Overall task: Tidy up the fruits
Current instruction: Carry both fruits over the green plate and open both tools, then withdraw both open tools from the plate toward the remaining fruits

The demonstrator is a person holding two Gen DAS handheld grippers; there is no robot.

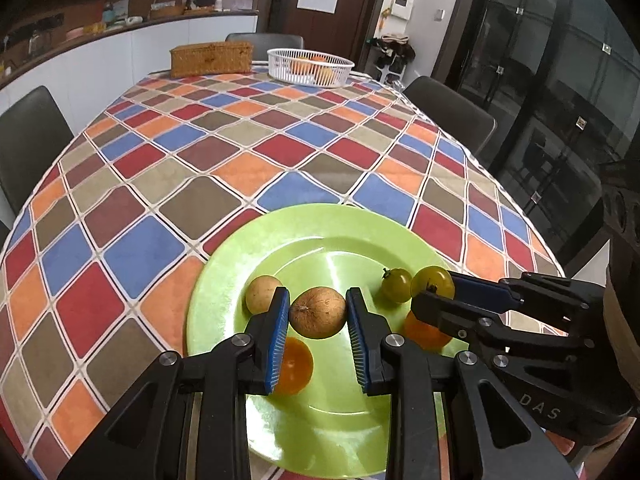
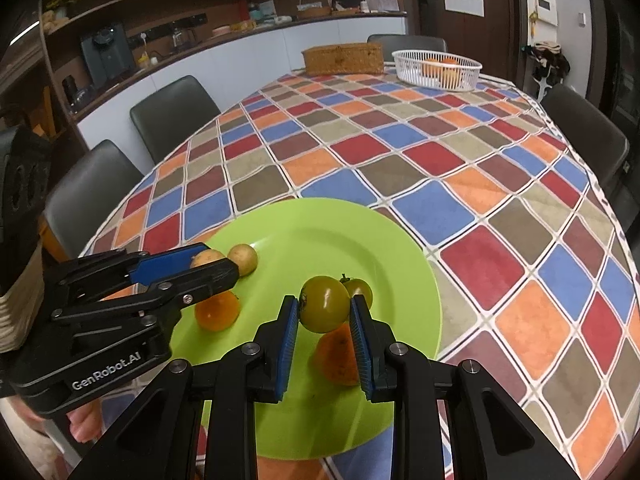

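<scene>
On the near end of the checked tablecloth (image 1: 224, 152) sits a green plate (image 1: 320, 224), and both pairs of tongs hang over it with fruit in their grip. The left gripper (image 1: 318, 312) is closed on a brown round fruit (image 1: 318, 312), its blue pads pressing either side. The right gripper (image 2: 325, 310) is closed likewise on a yellow-green tomato (image 2: 324, 308).

Lying on the plate I count four more pieces: one brown fruit (image 1: 262, 294) just beside the left tongs, one green tomato (image 1: 396, 285) by the right tongs, and two oranges (image 2: 217, 310), one beneath each gripper. That makes two brown fruits, two tomatoes and two oranges at this end.

Well apart, at the far end of the table, stands a white basket (image 1: 310, 65) holding orange-coloured fruit; how many I cannot tell. A woven box (image 1: 211, 58) stands just beside it, lid shut.
</scene>
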